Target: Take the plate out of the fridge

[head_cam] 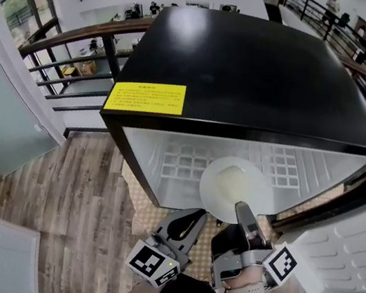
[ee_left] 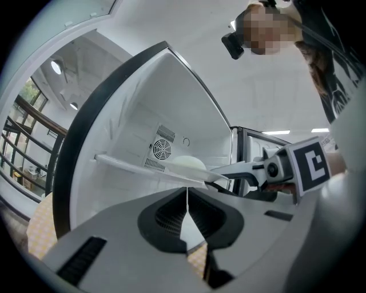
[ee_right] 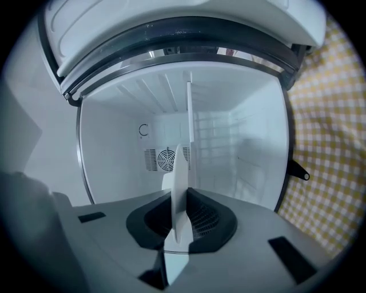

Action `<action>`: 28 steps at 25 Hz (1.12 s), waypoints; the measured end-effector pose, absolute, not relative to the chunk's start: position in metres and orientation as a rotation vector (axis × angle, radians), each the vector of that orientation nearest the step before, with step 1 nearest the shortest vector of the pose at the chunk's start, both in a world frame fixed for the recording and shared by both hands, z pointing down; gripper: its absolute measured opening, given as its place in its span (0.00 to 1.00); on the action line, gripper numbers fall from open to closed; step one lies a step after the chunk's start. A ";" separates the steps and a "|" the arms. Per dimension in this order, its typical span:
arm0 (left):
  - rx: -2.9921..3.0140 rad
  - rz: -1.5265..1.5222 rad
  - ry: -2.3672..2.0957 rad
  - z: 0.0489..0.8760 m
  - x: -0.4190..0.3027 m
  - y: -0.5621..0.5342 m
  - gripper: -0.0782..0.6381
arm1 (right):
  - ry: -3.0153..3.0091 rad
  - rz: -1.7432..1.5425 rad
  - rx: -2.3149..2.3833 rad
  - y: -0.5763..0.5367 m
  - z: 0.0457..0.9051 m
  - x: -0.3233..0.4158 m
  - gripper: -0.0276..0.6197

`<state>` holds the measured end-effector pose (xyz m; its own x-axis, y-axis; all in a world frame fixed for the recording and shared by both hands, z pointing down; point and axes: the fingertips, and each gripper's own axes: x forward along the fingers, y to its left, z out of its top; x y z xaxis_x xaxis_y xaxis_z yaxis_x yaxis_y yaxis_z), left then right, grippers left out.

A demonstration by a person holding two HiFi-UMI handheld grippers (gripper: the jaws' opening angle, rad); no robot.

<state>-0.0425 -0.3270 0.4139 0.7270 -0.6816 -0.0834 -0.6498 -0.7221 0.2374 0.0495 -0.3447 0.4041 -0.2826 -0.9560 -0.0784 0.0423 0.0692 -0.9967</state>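
Note:
The white plate (head_cam: 232, 185) sticks out over the front edge of the wire shelf (head_cam: 181, 159) inside the open fridge (head_cam: 252, 70). My right gripper (head_cam: 242, 210) is shut on the plate's near rim; in the right gripper view the plate (ee_right: 178, 171) stands edge-on between the jaws (ee_right: 179, 220). My left gripper (head_cam: 192, 219) hovers just left of the right one, in front of the fridge, shut with nothing in it (ee_left: 187, 197). From the left gripper view the plate (ee_left: 189, 165) and the right gripper (ee_left: 251, 171) show side-on at the shelf (ee_left: 134, 166).
The fridge door (head_cam: 352, 242) hangs open at the right. A yellow label (head_cam: 146, 96) sits on the black top. A yellow checked mat (head_cam: 137, 197) lies under the fridge on wood flooring (head_cam: 66, 213). A railing (head_cam: 83, 37) runs behind.

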 end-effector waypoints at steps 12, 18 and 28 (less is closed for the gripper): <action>2.733 -0.261 -1.117 0.408 -0.047 -0.314 0.13 | 1.468 -1.378 -0.968 -0.325 0.401 0.048 0.12; 2.699 -0.275 -1.175 0.408 -0.046 -0.295 0.13 | 1.488 -1.401 -0.973 -0.308 0.403 0.056 0.12; 2.666 -0.273 -1.248 0.414 -0.045 -0.254 0.13 | 1.519 -1.440 -0.952 -0.270 0.412 0.061 0.12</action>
<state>-0.0448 -0.2544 0.4140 0.6295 -0.7721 -0.0876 -0.7379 -0.6293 0.2437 0.0608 -0.2702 0.4118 -0.3801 -0.9229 -0.0611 0.0117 0.0612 -0.9981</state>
